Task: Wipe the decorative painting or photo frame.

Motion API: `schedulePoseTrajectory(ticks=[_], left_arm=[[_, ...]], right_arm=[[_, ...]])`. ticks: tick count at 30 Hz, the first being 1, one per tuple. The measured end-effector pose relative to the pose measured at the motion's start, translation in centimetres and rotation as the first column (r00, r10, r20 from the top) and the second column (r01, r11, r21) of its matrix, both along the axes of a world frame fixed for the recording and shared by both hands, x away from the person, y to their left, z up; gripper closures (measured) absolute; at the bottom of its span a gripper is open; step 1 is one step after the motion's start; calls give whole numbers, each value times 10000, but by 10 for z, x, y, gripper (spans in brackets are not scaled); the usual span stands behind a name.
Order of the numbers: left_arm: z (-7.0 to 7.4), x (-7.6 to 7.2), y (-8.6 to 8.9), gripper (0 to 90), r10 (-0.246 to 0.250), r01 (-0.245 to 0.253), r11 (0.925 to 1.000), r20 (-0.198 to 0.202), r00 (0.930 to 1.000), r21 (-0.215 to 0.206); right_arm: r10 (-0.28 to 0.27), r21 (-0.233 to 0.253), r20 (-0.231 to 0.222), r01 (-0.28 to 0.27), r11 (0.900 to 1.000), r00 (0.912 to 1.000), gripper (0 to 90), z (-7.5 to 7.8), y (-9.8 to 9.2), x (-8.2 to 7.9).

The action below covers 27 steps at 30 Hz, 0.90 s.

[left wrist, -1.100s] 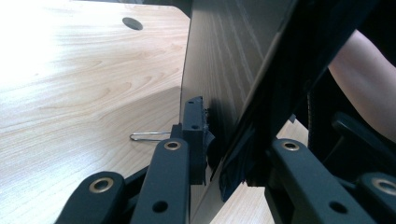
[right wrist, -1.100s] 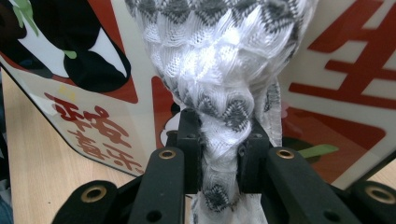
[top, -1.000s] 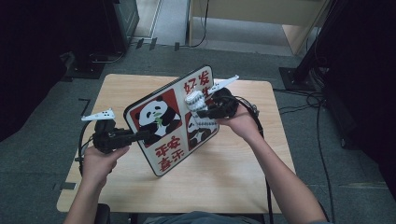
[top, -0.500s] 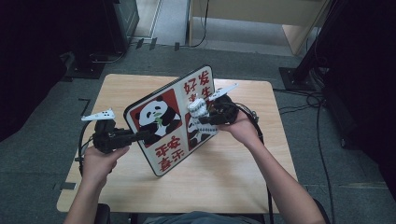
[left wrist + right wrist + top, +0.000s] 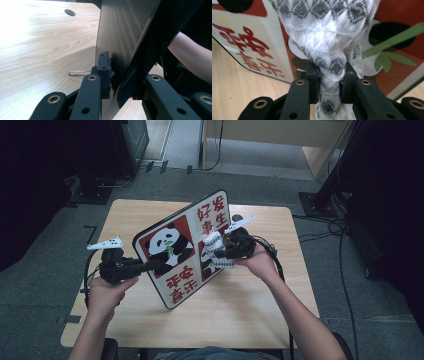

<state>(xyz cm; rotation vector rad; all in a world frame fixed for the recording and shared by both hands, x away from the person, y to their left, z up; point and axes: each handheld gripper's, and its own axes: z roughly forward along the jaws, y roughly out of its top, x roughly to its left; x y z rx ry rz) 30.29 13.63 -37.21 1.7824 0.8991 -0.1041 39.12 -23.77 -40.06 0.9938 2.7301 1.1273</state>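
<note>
A flat board with red panda pictures and red characters (image 5: 185, 247) stands tilted on its lower edge on the wooden table (image 5: 250, 315). My left gripper (image 5: 150, 266) is shut on the board's left edge; in the left gripper view the jaws clamp the board's wood-grain back (image 5: 120, 32). My right gripper (image 5: 222, 251) is shut on a white and grey knitted cloth (image 5: 214, 245), which is pressed against the board's printed face. In the right gripper view the cloth (image 5: 329, 37) bunches between the jaws in front of the board (image 5: 249, 42).
A thin metal clip or wire (image 5: 78, 72) lies on the table behind the board. A round cable hole (image 5: 69, 12) sits near the table's far edge. Cables (image 5: 325, 227) trail on the floor to the right. Dark furniture stands around the table.
The right gripper with the cloth has slid down and slightly left across the board's face. The left gripper and board have stayed in place.
</note>
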Motion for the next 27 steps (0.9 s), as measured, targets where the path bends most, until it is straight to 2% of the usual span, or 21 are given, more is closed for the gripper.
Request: schedulePoseTrajectory(ticks=[27], left_arm=[[0, 0, 0, 757, -4, 4, 10000, 23, 10000, 55]], right_arm=[[-302, 40, -577, 305, 9995, 9979, 759, -50, -14, -6]])
